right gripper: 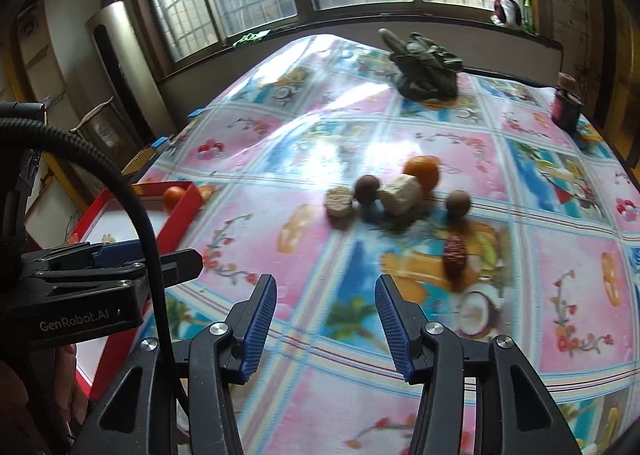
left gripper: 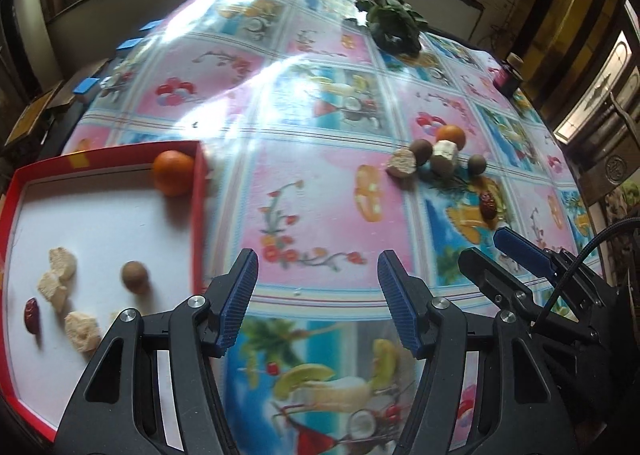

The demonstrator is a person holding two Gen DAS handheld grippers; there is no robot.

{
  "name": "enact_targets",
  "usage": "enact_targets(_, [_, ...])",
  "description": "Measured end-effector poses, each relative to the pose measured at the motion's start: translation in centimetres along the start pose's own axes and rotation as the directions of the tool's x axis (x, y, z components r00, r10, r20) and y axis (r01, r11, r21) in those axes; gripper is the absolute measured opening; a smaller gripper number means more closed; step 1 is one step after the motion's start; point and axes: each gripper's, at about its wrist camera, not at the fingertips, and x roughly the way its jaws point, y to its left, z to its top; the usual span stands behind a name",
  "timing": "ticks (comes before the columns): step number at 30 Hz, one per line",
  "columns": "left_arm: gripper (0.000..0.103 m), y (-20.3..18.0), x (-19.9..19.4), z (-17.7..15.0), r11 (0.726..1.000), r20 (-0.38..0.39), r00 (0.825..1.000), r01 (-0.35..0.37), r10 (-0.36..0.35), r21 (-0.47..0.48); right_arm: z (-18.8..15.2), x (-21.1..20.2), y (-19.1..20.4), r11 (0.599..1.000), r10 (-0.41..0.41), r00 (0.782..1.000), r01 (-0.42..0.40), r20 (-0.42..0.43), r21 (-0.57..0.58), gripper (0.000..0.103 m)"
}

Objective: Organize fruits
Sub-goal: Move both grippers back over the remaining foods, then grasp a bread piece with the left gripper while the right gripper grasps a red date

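Left wrist view: red tray (left gripper: 198, 191) already holds a tangerine (left gripper: 173, 173), a longan, a red date and pale chunks. Right of it, a loose fruit cluster (left gripper: 434, 155) awaits sorting; left gripper (left gripper: 318, 297) and right gripper (right gripper: 326, 313) both gape empty.

Cut off by the left and bottom edges of the left wrist view: red-walled, white-floored cardboard tray (left gripper: 198, 191), its near corner hidden behind black gripper arms. Half hidden behind the tray wall in the right wrist view: small orange citrus fruit (right gripper: 173, 197). Blurred throughout: cluster of pale cut chunks (right gripper: 401, 193) and brown round fruits (right gripper: 367, 188). Too blurred to identify: dark green leafy bundle (right gripper: 426, 69).
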Motion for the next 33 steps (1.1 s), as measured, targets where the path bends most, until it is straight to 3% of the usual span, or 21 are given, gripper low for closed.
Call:
enact_targets(11, [0.062, -4.3, 3.8, 3.5, 0.994, -0.063, 0.997, 0.055, -0.049, 0.099, 0.0, -0.9, -6.1, 0.996, -0.08, 0.997, 0.08, 0.0, 0.05, 0.051])
enact_targets(16, [0.062, -5.5, 6.5, 5.2, 0.986, -0.081, 0.996, 0.045, -0.033, 0.16, 0.3, -1.1, -7.2, 0.996, -0.074, 0.997, 0.074, 0.012, 0.058, 0.051])
enact_targets(25, [0.062, -6.0, 9.0, 6.8, 0.982, -0.064, 0.998, 0.035, -0.024, 0.183, 0.5, 0.2, -8.1, 0.996, -0.073, 0.997, 0.074, -0.019, 0.056, 0.051])
enact_targets(26, [0.06, -6.1, 9.0, 6.8, 0.981, -0.05, 0.999, 0.026, -0.016, 0.195, 0.6, 0.4, -8.2, 0.996, -0.072, 0.997, 0.073, -0.024, 0.058, 0.051])
enact_targets(28, [0.038, -6.3, 9.0, 6.8, 0.976, -0.031, 0.999, -0.003, 0.01, 0.22, 0.7, 0.7, -8.2, 0.995, -0.074, 0.997, 0.076, -0.033, 0.058, 0.051])
enact_targets(30, [0.023, -6.1, 9.1, 6.9, 0.976, -0.021, 1.0, -0.008, 0.013, 0.218, 0.8, 0.9, -8.1, 0.996, -0.078, 0.996, 0.08, -0.038, 0.051, 0.051])
enact_targets(33, [0.023, -5.8, 9.1, 7.0, 0.977, -0.029, 1.0, 0.007, -0.001, 0.213, 1.1, 1.1, -7.8, 0.996, -0.074, 0.996, 0.075, -0.04, 0.043, 0.051])
